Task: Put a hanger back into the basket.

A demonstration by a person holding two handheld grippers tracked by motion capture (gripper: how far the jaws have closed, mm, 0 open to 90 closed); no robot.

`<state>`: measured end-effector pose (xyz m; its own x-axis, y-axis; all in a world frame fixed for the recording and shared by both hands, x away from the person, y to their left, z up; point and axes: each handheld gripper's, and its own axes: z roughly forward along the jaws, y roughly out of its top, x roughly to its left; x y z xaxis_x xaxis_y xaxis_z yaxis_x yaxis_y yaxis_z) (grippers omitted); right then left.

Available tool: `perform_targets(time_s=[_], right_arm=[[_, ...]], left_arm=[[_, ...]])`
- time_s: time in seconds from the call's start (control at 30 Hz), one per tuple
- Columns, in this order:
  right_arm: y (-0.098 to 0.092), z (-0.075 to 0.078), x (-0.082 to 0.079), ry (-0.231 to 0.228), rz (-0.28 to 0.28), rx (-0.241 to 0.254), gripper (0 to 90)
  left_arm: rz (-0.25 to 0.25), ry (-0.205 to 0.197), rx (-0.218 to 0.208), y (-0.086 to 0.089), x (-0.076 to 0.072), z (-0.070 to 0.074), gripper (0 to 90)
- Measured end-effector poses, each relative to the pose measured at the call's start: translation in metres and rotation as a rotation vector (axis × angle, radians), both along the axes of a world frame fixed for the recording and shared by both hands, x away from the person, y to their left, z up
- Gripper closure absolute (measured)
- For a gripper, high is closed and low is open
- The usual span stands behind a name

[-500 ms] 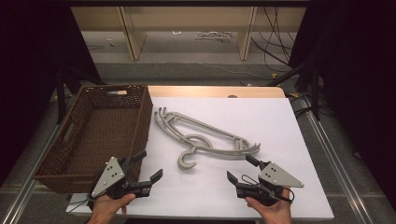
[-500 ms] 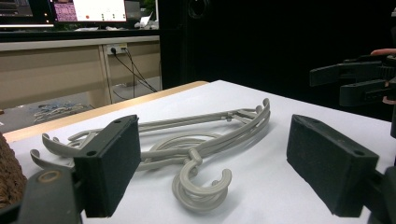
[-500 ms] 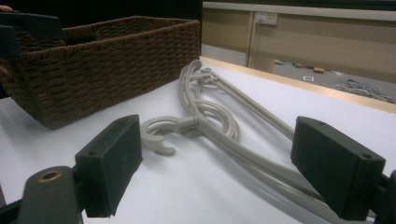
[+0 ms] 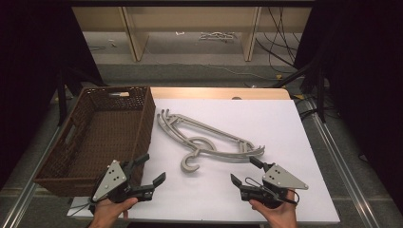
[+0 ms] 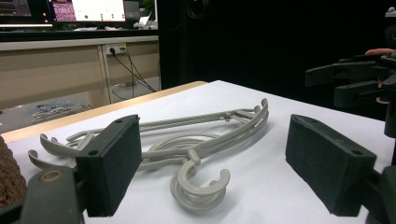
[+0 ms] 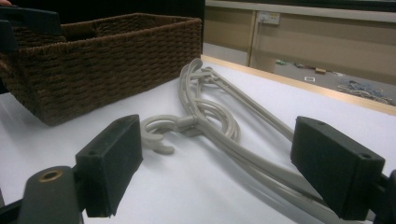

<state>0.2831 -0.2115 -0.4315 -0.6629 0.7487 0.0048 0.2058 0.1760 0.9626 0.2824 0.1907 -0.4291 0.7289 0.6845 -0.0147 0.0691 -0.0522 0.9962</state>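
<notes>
Your left gripper [image 4: 151,169] sits at the near side of the hangers [image 4: 209,142], jaws spread wide with nothing between them. Your right gripper [image 4: 243,172] sits at the hangers' near right end, jaws equally wide and empty. The hangers, a grey stack with hooks pointing toward you, lie flat on the white table [image 4: 285,123], apart from both grippers. A brown wicker basket [image 4: 102,128] stands just left of the hangers.
</notes>
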Motion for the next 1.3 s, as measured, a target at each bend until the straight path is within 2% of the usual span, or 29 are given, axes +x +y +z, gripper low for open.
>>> perform_targets(time_s=[0.1, 0.13, 0.17, 0.2, 0.27, 0.3, 0.33, 0.37, 0.47, 0.5, 0.53, 0.6, 0.67, 0.7, 0.73, 0.83, 0.87, 1.0, 1.1, 1.13, 1.23, 1.27, 1.3], right_arm=[[0.000, 0.000, 0.005, -0.011, 0.018, -0.003, 19.5], [-0.001, 0.001, 0.011, -0.028, 0.022, -0.044, 20.0], [0.000, 0.001, 0.014, -0.016, 0.024, -0.051, 20.0], [0.001, 0.001, 0.017, -0.009, 0.037, -0.046, 20.0], [0.002, 0.002, 0.022, 0.017, 0.054, -0.056, 20.6], [0.003, 0.003, 0.025, 0.033, 0.051, -0.079, 20.6], [0.003, 0.004, 0.028, 0.030, 0.048, -0.100, 20.7], [0.005, 0.003, 0.031, 0.038, 0.056, -0.096, 21.1], [0.009, 0.003, 0.043, 0.039, 0.080, -0.154, 21.8], [0.009, 0.003, 0.043, 0.039, 0.080, -0.154, 21.8], [0.015, 0.001, 0.053, 0.078, 0.118, -0.194, 21.8], [0.019, -0.001, 0.061, 0.086, 0.131, -0.236, 21.8], [0.026, -0.004, 0.071, 0.093, 0.157, -0.317, 22.9], [0.029, -0.004, 0.075, 0.090, 0.160, -0.342, 24.4], [0.031, -0.005, 0.079, 0.093, 0.177, -0.364, 26.7], [0.037, -0.006, 0.087, 0.082, 0.192, -0.385, 28.6], [0.043, -0.008, 0.096, 0.097, 0.209, -0.426, 29.7], [0.051, -0.016, 0.108, 0.134, 0.247, -0.523, 35.6], [0.052, -0.020, 0.113, 0.150, 0.252, -0.535, 37.6], [0.051, -0.023, 0.118, 0.174, 0.264, -0.561, 40.5], [0.052, -0.026, 0.119, 0.156, 0.243, -0.572, 41.9], [0.053, -0.027, 0.122, 0.167, 0.261, -0.587, 43.5], [0.054, -0.028, 0.123, 0.155, 0.257, -0.586, 44.3]], left_arm=[[-0.002, 0.002, -0.001, -0.001, 0.000, 0.000, 18.4], [-0.002, 0.001, 0.001, -0.001, 0.000, 0.000, 18.4], [-0.013, -0.014, -0.005, -0.002, 0.002, -0.001, 18.4], [0.000, 0.001, 0.006, -0.002, 0.000, 0.000, 18.4], [0.002, -0.001, 0.008, -0.002, 0.000, -0.001, 18.3], [0.003, -0.002, 0.009, -0.002, 0.000, -0.001, 18.2], [0.003, -0.005, 0.011, -0.002, 0.001, -0.001, 18.2], [0.003, -0.005, 0.012, -0.002, 0.001, -0.001, 18.1], [0.005, -0.012, 0.018, -0.002, 0.001, -0.001, 17.7], [0.005, -0.012, 0.018, -0.002, 0.001, -0.001, 17.2], [0.007, -0.015, 0.025, -0.002, 0.001, -0.001, 16.9], [0.012, -0.013, 0.022, -0.002, 0.001, -0.001, 16.9], [0.013, -0.015, 0.020, -0.002, 0.001, -0.001, 16.8], [0.013, -0.015, 0.020, -0.002, 0.001, -0.001, 16.8], [0.012, -0.013, 0.020, -0.002, 0.001, -0.001, 16.9], [0.008, -0.010, 0.018, -0.002, 0.001, -0.001, 17.2], [0.007, -0.014, 0.022, -0.002, 0.001, -0.001, 17.3], [0.006, -0.015, 0.024, -0.002, 0.000, -0.001, 17.3], [0.006, -0.014, 0.025, -0.002, 0.000, -0.001, 17.2], [0.005, -0.014, 0.025, -0.002, 0.001, -0.001, 17.3], [-0.001, -0.016, 0.024, -0.003, 0.001, -0.002, 17.3], [0.002, -0.006, 0.026, -0.004, 0.000, -0.002, 17.3], [0.002, -0.006, 0.026, -0.004, 0.000, -0.002, 17.3]])
